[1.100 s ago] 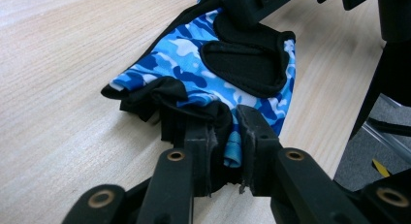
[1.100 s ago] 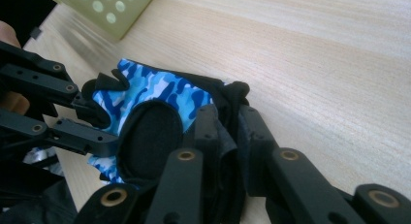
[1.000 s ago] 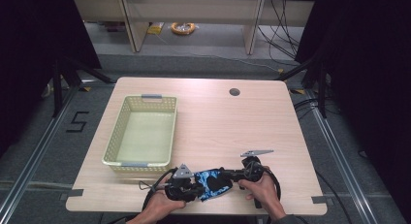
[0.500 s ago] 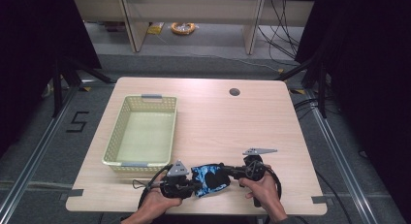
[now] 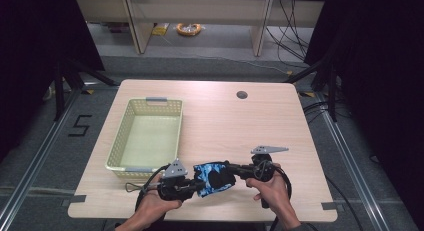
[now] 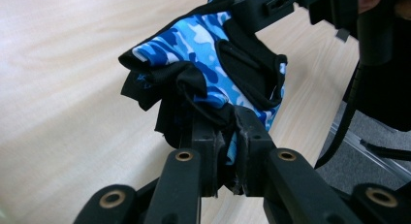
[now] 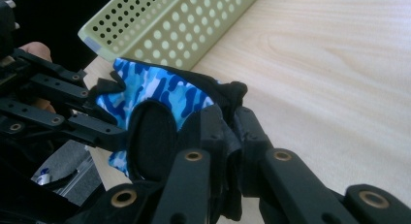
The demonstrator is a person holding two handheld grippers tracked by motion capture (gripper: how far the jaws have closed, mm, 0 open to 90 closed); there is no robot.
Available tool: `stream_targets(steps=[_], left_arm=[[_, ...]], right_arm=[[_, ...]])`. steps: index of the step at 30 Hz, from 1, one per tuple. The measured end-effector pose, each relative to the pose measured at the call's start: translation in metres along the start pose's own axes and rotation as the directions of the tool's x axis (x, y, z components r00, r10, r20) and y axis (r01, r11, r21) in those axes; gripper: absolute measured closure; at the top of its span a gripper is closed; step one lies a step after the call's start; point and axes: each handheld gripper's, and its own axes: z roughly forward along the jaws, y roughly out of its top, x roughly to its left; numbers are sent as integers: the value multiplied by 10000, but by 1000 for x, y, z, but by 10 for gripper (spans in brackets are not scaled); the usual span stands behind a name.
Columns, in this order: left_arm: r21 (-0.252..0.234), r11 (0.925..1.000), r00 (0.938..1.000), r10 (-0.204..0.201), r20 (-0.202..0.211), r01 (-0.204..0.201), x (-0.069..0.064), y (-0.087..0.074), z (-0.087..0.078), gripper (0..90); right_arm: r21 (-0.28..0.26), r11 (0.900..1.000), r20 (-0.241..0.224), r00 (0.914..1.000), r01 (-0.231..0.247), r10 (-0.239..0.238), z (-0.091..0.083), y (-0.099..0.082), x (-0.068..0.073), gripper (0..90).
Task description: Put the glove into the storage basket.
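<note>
Blue camouflage glove [image 5: 214,177] spans both tongs, long axis nine to three; left gripper [image 5: 196,182] and right gripper [image 5: 231,169] each clamp an end; basket [image 5: 119,147] at eleven, nearer left.

A pale wooden table [image 5: 260,121] with rounded corners sits mid-frame, a small round cable hole [image 5: 242,95] near its far edge. Grey floor [image 5: 45,156] all around, and a black "5" mark [image 5: 80,126] taped at the left. Metal rails [image 5: 30,176] run along both sides of the table. Black curtains [image 5: 380,66] darken the upper left and right. At the top, a light wooden shelf unit [image 5: 200,8], with an orange coil [image 5: 189,29] on the floor beneath and loose cables [image 5: 285,36] trailing to the right.
</note>
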Motion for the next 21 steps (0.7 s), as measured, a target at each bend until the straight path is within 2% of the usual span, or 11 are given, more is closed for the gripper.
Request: stream_targets(steps=[1, 2, 6, 7, 9, 10, 11, 17, 18, 20, 21], left_arm=[[-17, 10000, 10000, 19, -59, -19, 0, 2, -2, 802], [-120, 9999, 10000, 5, -97, -6, 0, 5, -4, 802], [-291, 9996, 9997, 42, -234, -49, 4, 20, -18, 801], [-367, 9993, 9994, 97, -342, -110, 5, 24, -22, 801], [-427, 9991, 9992, 5, -392, -21, 9, 32, -30, 800], [-431, 9990, 9988, 59, -478, -79, 11, 35, -35, 800], [-448, 9989, 9984, 116, -545, -140, 14, 37, -39, 800], [-475, 9988, 9973, -135, -724, 101, 31, 46, -60, 799], [-498, 9987, 9967, -178, -794, 139, 34, 47, -64, 799], [-502, 9983, 9943, -357, -1001, 308, 40, 47, -71, 798], [-504, 9979, 9938, -454, -1013, 405, 44, 46, -75, 798]], right_arm=[[-107, 9992, 16, 9993, 381, -381, 0, 5, -1, 846], [-128, 9988, 89, 9989, 463, -462, -1, 9, 0, 846], [75, 9991, 53, 9991, 421, -421, -3, 32, 14, 846], [4, 9972, 74, 9971, 752, -752, -2, 39, 14, 845], [29, 9968, 46, 9968, 796, -796, -1, 51, 20, 846], [5, 9956, 34, 9956, 933, -933, 0, 56, 22, 846], [28, 9962, 19, 9962, 875, -875, 0, 61, 27, 845], [111, 9918, 138, 9917, 1274, -1275, 13, 86, 43, 845], [113, 9914, -14, 9914, 1306, -1306, 17, 90, 45, 845], [205, 9904, 44, 9906, 1367, -1368, 24, 96, 51, 845], [219, 9903, -76, 9906, 1370, -1369, 28, 99, 53, 845]])
